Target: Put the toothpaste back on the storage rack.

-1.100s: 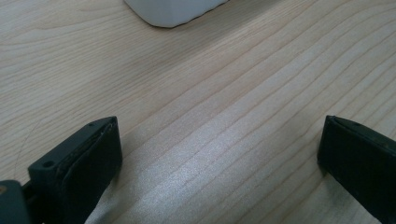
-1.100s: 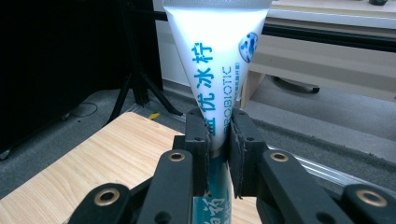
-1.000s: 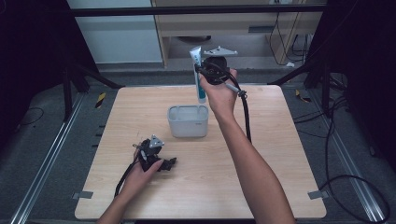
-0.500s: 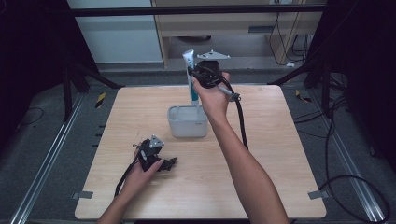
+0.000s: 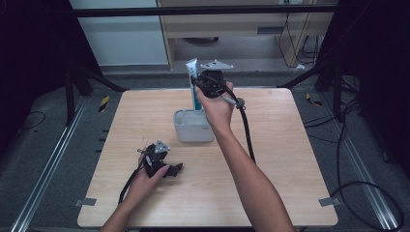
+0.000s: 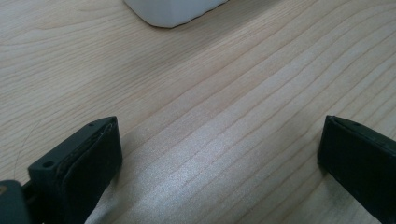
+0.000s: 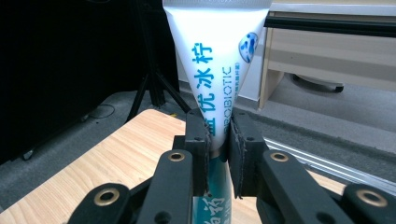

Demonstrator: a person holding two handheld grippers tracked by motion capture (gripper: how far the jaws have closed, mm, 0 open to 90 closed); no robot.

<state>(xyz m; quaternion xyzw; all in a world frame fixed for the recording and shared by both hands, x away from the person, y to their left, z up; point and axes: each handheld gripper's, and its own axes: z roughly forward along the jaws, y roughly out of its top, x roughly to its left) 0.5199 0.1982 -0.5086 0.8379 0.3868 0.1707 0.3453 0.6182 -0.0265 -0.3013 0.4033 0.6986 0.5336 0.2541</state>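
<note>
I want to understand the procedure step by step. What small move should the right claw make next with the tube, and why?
Probably lower it a little more, straight down. The right claw is shut on the toothpaste tube and holds it upright, its lower end at the grey container. The high view cannot tell whether the tube rests on the bottom, so opening now might let it tip.

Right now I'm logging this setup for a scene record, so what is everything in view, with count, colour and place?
Toothpaste tube: one, white with blue lettering, upright, clamped in the right gripper above the bin, crimped end up.
Plastic bin: one, pale grey, rectangular, open-topped, mid-table.
Wooden table: one, light wood.
Black-and-yellow object: one, on the floor, left of the table.
Right gripper: one, black, raised, shut on the tube.
Left gripper: one, black, jaws open on the near-left tabletop.
</note>
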